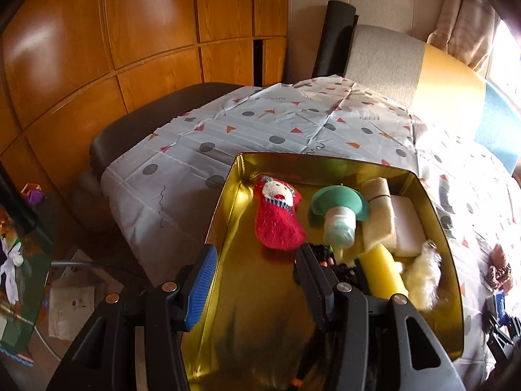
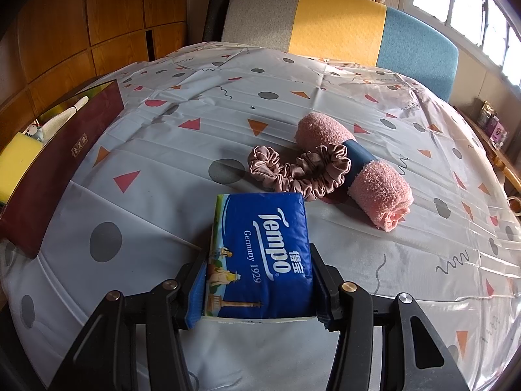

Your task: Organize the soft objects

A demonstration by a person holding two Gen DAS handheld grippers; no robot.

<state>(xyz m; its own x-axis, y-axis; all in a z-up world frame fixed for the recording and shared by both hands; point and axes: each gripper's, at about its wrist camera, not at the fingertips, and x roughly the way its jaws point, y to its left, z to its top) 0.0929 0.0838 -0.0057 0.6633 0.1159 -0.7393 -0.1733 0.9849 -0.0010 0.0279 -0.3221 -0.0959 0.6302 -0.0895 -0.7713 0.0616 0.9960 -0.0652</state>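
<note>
Left wrist view: we see the left tool with its jaws parted and nothing between them, poised over the near part of a gold-lined tin. Just beyond the fingertips lies a red knitted doll. To its right sit a green-capped bottle, a beige sponge, a white foam block, a yellow foam cylinder and a cream fluffy piece, all crowded into the tin's right half. The tin's left half and near floor are bare. A dark item beside the right finger is too blurred for us to identify. Only this view shows the tin's interior.

Right wrist view: we see the right tool clenched on a blue tissue pack, both pads pressed to its long sides, the pack pointing away over the patterned tabletop. Just beyond the pack lies a mauve scrunchie, touching a rolled pink towel with a blue band, which runs from far left to near right. Far to the left we see the tin from outside as a maroon wall, with only a yellow sponge edge and a white shape visible over its rim. The pack, scrunchie and towel appear only in this view, except for a blurred brownish patch at the left view's right edge.
</note>
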